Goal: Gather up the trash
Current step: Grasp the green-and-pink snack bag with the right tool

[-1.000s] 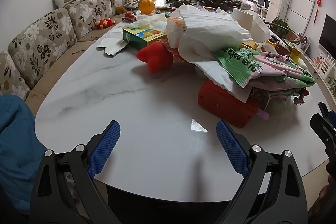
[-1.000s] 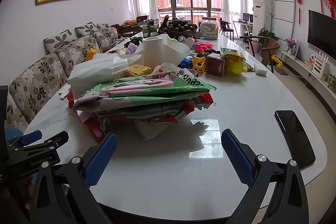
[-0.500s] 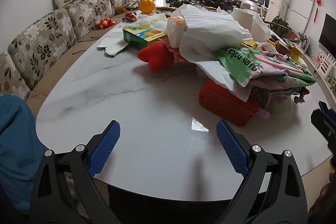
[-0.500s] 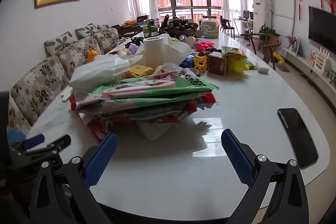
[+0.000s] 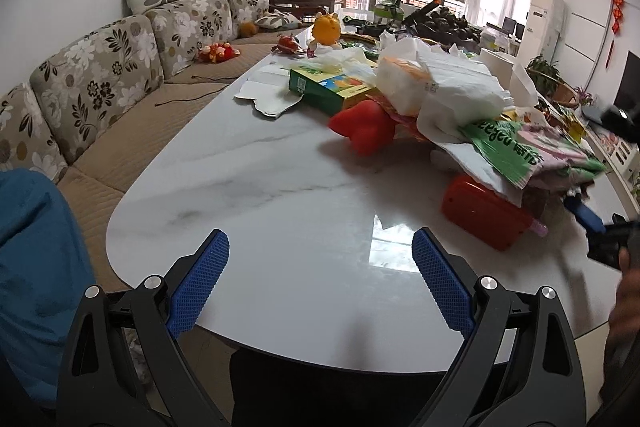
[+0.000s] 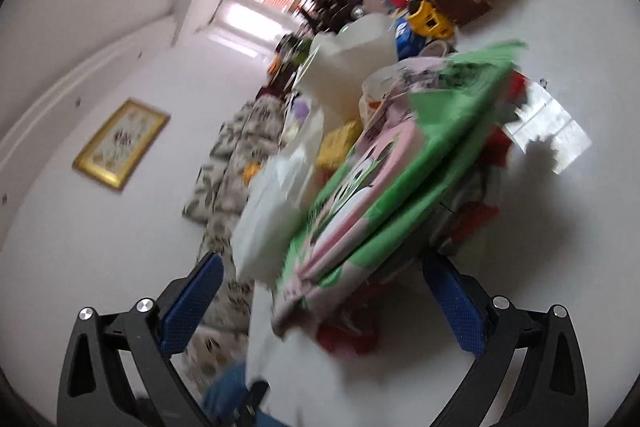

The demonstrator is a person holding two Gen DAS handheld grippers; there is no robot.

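Trash heaped on the marble table

A loose pile of wrappers and bags sprawls across the white marble table: a crumpled white plastic bag lies on top, with a flattened green-and-pink printed package jutting out beneath it over the table. Red packaging rests on the tabletop under the heap's near edge. In the tilted, blurred right wrist view, the green-and-pink package fills the centre.
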